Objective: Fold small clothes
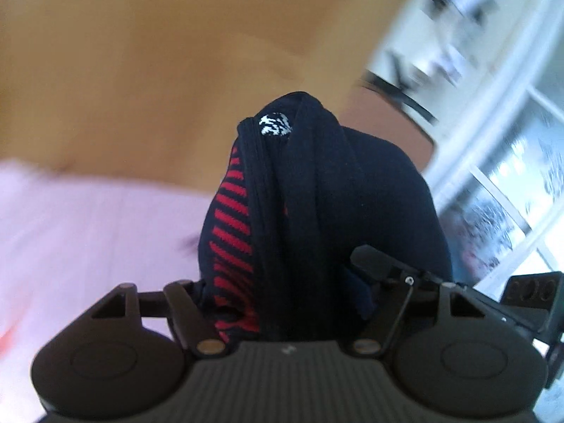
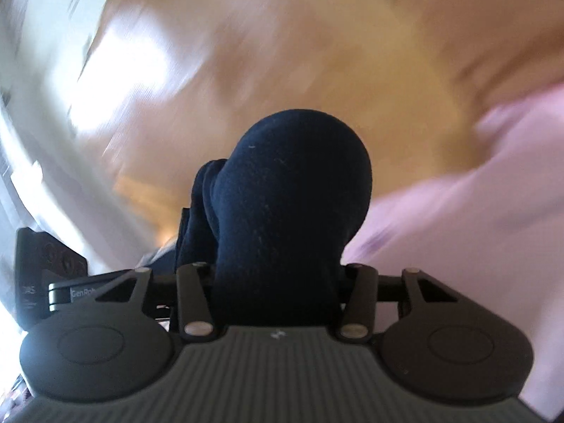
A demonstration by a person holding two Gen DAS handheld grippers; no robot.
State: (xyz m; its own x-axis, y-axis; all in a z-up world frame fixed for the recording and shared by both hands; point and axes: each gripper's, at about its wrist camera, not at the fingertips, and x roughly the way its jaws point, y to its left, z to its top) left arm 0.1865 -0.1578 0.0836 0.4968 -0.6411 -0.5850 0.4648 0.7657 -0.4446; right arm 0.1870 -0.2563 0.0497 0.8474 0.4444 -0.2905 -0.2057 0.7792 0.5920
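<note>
Above a blurred wooden table (image 1: 148,56), the left gripper (image 1: 282,303) is clenching a bunched navy sock (image 1: 345,190) whose red-striped inside (image 1: 231,225) and small white mark (image 1: 275,124) are showing at its left. A pink cloth (image 1: 77,225) is lying on the table to the left. Over to the right, the right gripper (image 2: 278,289) is gripping the sock's rounded navy end (image 2: 292,183), which is hiding its fingers.
</note>
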